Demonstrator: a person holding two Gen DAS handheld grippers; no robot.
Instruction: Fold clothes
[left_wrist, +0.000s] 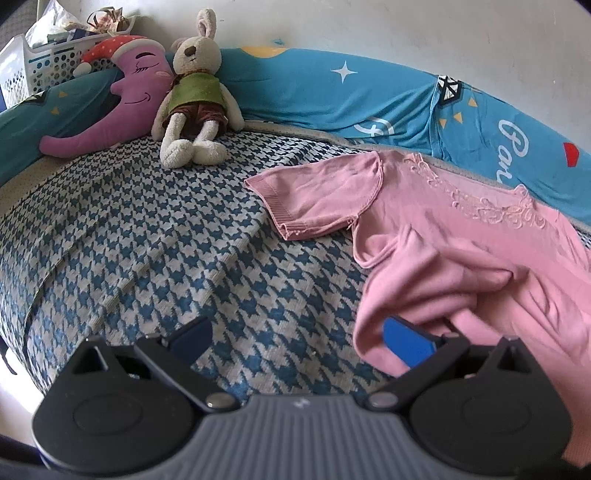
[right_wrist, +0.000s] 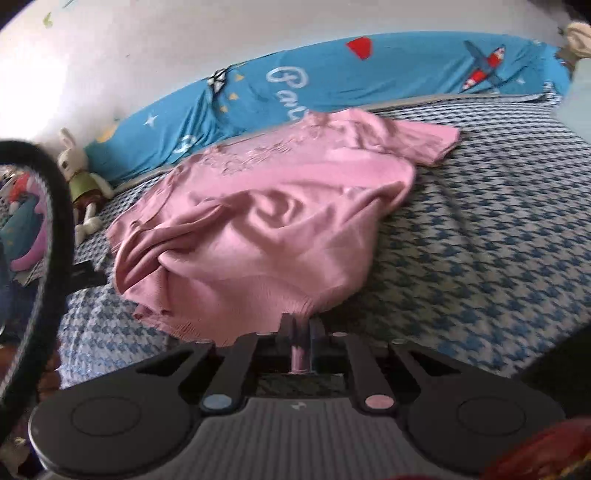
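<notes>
A pink short-sleeved top (left_wrist: 461, 251) lies crumpled on the blue-and-white houndstooth bed cover (left_wrist: 166, 240), one sleeve spread flat toward the left. My left gripper (left_wrist: 299, 339) is open wide just above the cover; its right blue pad (left_wrist: 406, 343) sits against the top's near left edge, its left pad (left_wrist: 192, 338) over bare cover. In the right wrist view the pink top (right_wrist: 277, 206) is bunched in folds, and my right gripper (right_wrist: 302, 325) is shut on its near hem, a strip of pink fabric showing between the pads.
A long blue printed bolster (left_wrist: 332, 96) runs along the white wall behind the top. A rabbit toy (left_wrist: 192, 92), a purple moon cushion (left_wrist: 125, 99) and a white basket (left_wrist: 48, 62) sit at the far left. A black curved band (right_wrist: 55, 206) crosses the right view's left side.
</notes>
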